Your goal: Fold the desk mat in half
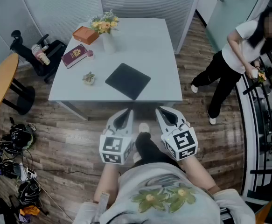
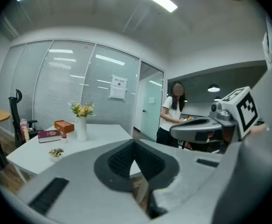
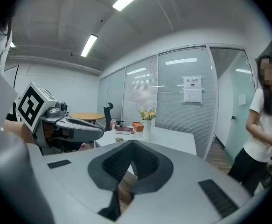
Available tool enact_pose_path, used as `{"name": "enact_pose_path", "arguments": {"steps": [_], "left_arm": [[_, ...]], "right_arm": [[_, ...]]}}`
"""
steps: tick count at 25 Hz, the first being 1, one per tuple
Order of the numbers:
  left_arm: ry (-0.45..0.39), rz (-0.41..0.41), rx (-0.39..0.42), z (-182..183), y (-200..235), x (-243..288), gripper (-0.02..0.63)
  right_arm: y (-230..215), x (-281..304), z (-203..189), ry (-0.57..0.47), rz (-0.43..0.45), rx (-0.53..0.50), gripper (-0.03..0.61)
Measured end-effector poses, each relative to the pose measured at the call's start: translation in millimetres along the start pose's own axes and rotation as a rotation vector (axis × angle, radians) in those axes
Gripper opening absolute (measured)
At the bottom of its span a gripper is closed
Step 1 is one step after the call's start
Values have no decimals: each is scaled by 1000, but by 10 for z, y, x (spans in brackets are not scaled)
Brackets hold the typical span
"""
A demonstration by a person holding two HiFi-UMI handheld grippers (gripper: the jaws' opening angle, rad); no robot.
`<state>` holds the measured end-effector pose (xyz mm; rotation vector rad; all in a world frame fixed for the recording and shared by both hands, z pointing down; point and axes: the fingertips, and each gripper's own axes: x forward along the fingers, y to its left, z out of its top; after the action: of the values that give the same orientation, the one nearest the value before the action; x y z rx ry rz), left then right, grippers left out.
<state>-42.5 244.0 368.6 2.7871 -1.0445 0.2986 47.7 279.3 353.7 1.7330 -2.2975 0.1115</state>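
Folding hadn't started at this point. The left tongs (image 1: 125,115) and right tongs (image 1: 165,113) were both shut tight with nothing in them, held side by side short of the desk (image 1: 145,41). The desk mat (image 1: 128,80) lay flat near the desk's front edge, turned at an angle: a thin, dark, matte rectangle on a pale smooth top, well apart from the vase (image 1: 108,42) and the maroon book (image 1: 74,55). Next move probably meant reaching in, spreading both tongs and pinching one edge. A mat that thin looked tricky to get under.
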Motion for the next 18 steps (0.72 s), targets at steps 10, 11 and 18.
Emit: {"name": "enact_pose_path", "arguments": {"steps": [10, 11, 18], "left_arm": [[2, 43, 13, -12, 81, 121, 3], [5, 44, 22, -16, 83, 137, 3], [15, -21, 94, -1, 26, 303, 96]], "right_arm": [[-111, 98, -9, -15, 5, -25, 18], [-122, 112, -19, -15, 12, -25, 18], [-221, 264, -109, 25, 54, -36, 134]]}}
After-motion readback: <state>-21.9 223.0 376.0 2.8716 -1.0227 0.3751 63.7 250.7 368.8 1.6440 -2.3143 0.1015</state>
